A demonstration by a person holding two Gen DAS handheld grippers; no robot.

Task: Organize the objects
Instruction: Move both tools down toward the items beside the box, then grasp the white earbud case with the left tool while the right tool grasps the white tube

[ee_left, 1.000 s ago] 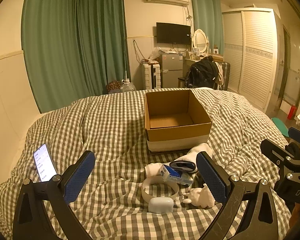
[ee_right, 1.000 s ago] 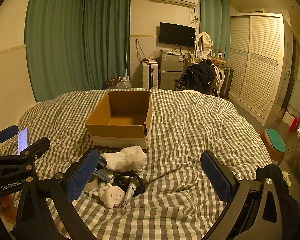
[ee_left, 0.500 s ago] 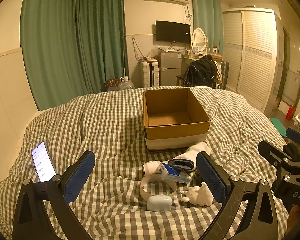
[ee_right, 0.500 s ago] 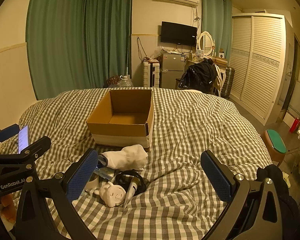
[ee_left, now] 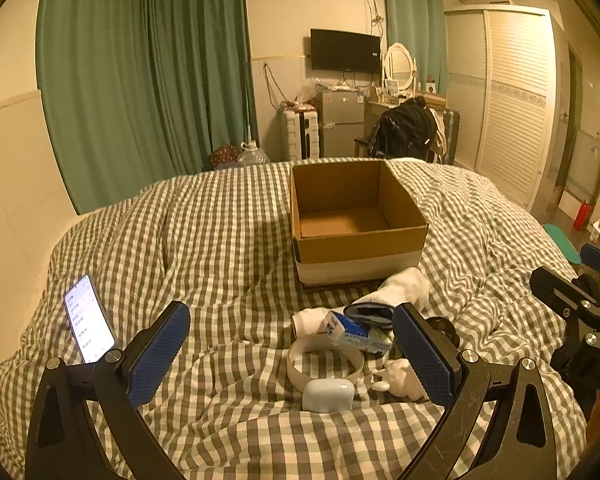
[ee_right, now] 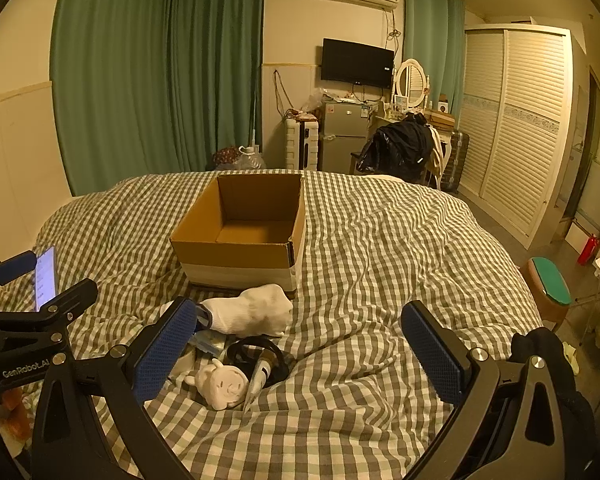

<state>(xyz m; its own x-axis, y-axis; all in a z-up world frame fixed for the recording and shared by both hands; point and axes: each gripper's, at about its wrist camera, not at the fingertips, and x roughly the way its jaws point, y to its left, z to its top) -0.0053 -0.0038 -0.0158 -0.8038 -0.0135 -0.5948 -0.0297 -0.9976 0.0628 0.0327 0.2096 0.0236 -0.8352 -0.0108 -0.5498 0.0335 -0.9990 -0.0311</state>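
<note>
An open, empty cardboard box stands on the checked bed; it also shows in the right wrist view. In front of it lies a pile: a white sock, a blue-white carton, a white band, a white earbud case and a small white plush. The right wrist view shows the sock, the plush, a black ring and a tube. My left gripper is open above the pile. My right gripper is open, right of the pile.
A lit phone lies on the bed at the left. Green curtains, a fridge, a chair with a black jacket and a white wardrobe stand beyond the bed. A green-topped stool stands at the right.
Both grippers have drifted slightly; the view of the box and pile shifts a little. Both stay open and nothing on the bed has moved.
</note>
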